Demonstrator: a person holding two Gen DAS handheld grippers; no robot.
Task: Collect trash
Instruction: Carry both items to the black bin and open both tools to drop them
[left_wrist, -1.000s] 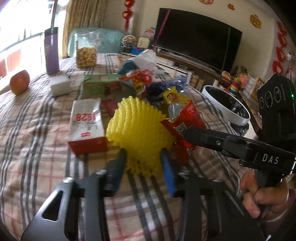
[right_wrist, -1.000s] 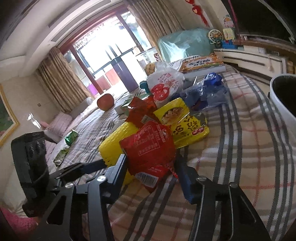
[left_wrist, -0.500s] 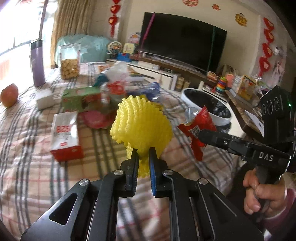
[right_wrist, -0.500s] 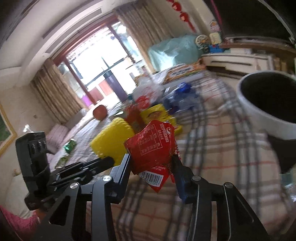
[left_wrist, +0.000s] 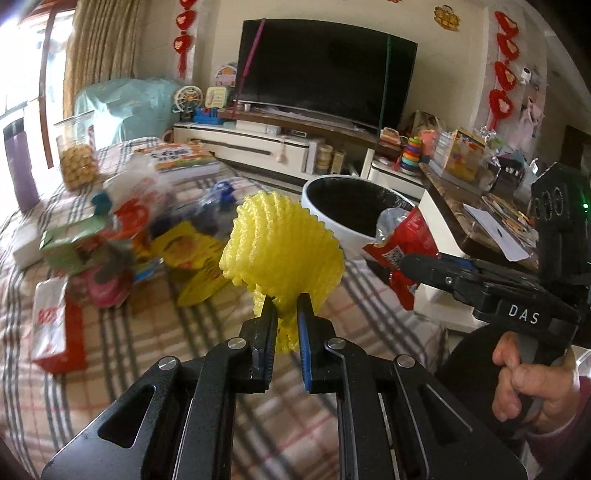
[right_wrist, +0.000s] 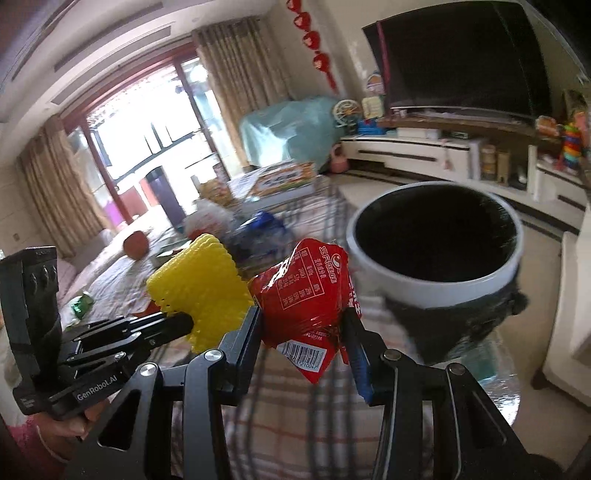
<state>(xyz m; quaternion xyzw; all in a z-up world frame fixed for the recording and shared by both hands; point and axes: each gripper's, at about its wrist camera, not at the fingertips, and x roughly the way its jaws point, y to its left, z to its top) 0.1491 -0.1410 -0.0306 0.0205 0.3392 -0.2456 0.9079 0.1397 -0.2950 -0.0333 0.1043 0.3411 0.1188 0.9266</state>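
Observation:
My left gripper (left_wrist: 286, 308) is shut on a yellow foam fruit net (left_wrist: 280, 254) and holds it above the plaid table. It also shows in the right wrist view (right_wrist: 201, 280). My right gripper (right_wrist: 304, 325) is shut on a red snack wrapper (right_wrist: 308, 291), also seen in the left wrist view (left_wrist: 400, 247). A white bin with a black liner (right_wrist: 436, 236) stands just beyond the table's end, ahead and right of both grippers; it also shows in the left wrist view (left_wrist: 354, 206).
More trash lies on the plaid cloth (left_wrist: 122, 332): a yellow packet (left_wrist: 188, 251), a red-and-white box (left_wrist: 51, 328), a green box (left_wrist: 62, 247), a blue bag (left_wrist: 221, 195). A cookie jar (left_wrist: 75, 162), a purple bottle (left_wrist: 20, 166) and an apple (right_wrist: 135, 243) stand farther back.
Both grippers shut on their items, lifted them off the table and swung right toward the bin, which now looms larger.

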